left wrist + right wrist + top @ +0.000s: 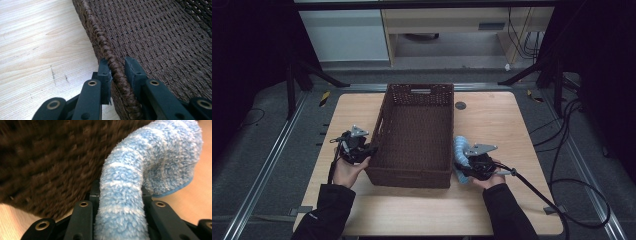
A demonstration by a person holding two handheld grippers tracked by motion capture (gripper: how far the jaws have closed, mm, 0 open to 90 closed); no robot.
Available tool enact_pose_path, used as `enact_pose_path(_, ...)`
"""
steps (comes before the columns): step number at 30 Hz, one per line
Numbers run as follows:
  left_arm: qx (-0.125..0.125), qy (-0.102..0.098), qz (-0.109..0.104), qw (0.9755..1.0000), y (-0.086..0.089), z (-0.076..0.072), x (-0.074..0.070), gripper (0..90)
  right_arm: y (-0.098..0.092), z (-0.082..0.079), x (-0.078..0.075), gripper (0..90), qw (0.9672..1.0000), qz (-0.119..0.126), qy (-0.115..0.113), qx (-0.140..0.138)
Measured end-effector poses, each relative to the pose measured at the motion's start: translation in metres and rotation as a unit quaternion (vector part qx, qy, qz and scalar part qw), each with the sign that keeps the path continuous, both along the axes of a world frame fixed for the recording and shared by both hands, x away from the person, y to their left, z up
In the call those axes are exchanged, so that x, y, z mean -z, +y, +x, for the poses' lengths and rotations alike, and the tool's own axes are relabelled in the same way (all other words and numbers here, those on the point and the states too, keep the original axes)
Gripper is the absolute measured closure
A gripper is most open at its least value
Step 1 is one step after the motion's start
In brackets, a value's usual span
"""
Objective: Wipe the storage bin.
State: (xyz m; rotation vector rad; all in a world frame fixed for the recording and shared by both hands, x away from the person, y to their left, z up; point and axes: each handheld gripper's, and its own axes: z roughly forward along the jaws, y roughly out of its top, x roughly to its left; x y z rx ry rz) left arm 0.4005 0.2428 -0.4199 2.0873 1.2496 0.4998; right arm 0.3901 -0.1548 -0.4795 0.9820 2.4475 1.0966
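Observation:
A brown woven basket (pixel 409 177) stands in the middle of the wooden table (pixel 492 120). My left gripper (pixel 367 150) is at its left wall near the front corner. In the left gripper view the jaws straddle the braided rim (pixel 100 37), one outside and one inside, and the left gripper (pixel 117 67) is shut on it. My right gripper (pixel 462 167) is just outside the basket's right wall, shut on a fuzzy blue-and-white striped sock (pixel 459 147). In the right gripper view the sock (pixel 150 157) rises from between the jaws of the right gripper (pixel 120 192) and curls beside the basket wall (pixel 50 157).
A dark round grommet (pixel 460 105) sits in the tabletop behind the basket's right corner. Bare wood lies right of the basket and along the front edge. Cables (pixel 562 150) trail on the floor to the right of the table.

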Motion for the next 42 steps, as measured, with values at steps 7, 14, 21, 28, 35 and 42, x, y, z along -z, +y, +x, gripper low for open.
enact_pose_path(7, -0.001, 0.0, -0.004, 1.0, 0.0, 0.0, 0.0, 75.0, -0.003, -0.003, -0.005, 67.6, 1.0, 0.008, -0.001, -0.002)
enact_pose_path(14, 0.0, 0.001, -0.005, 1.0, 0.0, 0.0, 0.001, 74.9, -0.007, -0.021, -0.05, 67.5, 0.9968, 0.048, -0.061, -0.018)
enact_pose_path(21, -0.001, 0.001, -0.007, 1.0, 0.001, 0.0, 0.001, 75.0, -0.003, -0.024, -0.029, 67.6, 0.9989, 0.029, -0.034, -0.016)
enact_pose_path(28, -0.001, 0.0, -0.007, 1.0, 0.001, 0.0, 0.001, 74.9, 0.001, -0.027, 0.003, 67.7, 0.9997, -0.014, 0.013, -0.018)
enact_pose_path(35, -0.001, 0.0, -0.009, 1.0, 0.001, 0.0, 0.001, 74.9, -0.002, -0.034, -0.021, 67.6, 0.9992, 0.028, -0.017, -0.022)
enact_pose_path(42, -0.001, 0.0, -0.007, 1.0, 0.001, 0.0, 0.001, 75.0, -0.001, -0.05, -0.046, 67.7, 0.9974, 0.032, -0.057, -0.029)
